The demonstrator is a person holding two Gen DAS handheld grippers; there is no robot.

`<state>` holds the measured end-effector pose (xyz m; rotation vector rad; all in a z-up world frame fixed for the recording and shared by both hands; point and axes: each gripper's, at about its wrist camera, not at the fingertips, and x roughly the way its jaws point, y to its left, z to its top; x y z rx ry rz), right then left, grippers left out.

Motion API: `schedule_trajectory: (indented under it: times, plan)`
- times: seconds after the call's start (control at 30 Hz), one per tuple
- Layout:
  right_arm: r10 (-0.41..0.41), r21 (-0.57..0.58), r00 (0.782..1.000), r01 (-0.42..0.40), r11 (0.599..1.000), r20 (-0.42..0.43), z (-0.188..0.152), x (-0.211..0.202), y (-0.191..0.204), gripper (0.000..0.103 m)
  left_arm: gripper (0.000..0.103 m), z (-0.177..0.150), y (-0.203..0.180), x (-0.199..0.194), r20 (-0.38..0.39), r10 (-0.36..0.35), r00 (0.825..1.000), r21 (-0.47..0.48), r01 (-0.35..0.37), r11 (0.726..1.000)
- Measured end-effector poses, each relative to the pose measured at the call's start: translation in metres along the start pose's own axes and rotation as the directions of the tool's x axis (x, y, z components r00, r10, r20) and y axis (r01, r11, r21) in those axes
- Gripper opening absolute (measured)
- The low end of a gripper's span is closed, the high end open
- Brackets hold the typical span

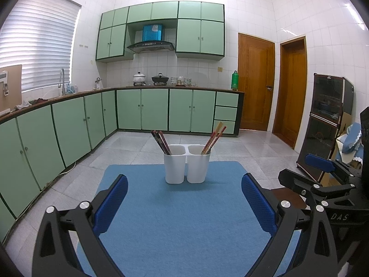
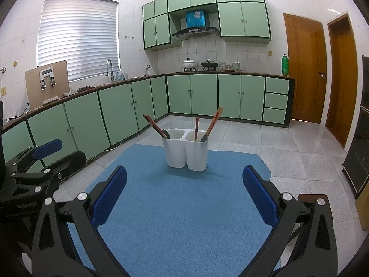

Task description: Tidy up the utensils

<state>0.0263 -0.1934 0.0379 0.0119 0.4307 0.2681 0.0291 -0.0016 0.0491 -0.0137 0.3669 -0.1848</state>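
On the blue mat [image 1: 175, 219], we are holding left gripper [image 1: 184, 205] and right gripper [image 2: 184, 198] wide, empty, facing the white holder [image 1: 186, 164] containing chopsticks [image 1: 213, 139].

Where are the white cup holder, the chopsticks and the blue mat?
white cup holder [image 1: 174, 170]: left wrist view, front wall of its left cup.
chopsticks [image 1: 213, 139]: left wrist view, middle of the bundle in the right cup.
blue mat [image 2: 184, 207]: right wrist view, bare middle of the mat.
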Motion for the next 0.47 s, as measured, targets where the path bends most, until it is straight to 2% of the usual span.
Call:
schedule_trajectory:
  times: [0.47]
  plan:
    - [-0.001, 0.001, 1.0, 0.001, 1.0, -0.003, -0.0014, 0.0015, -0.0021, 0.097, 0.097, -0.0013, -0.0008, 0.0015, -0.006, 0.005, 1.0, 0.0, -0.005, 1.0]
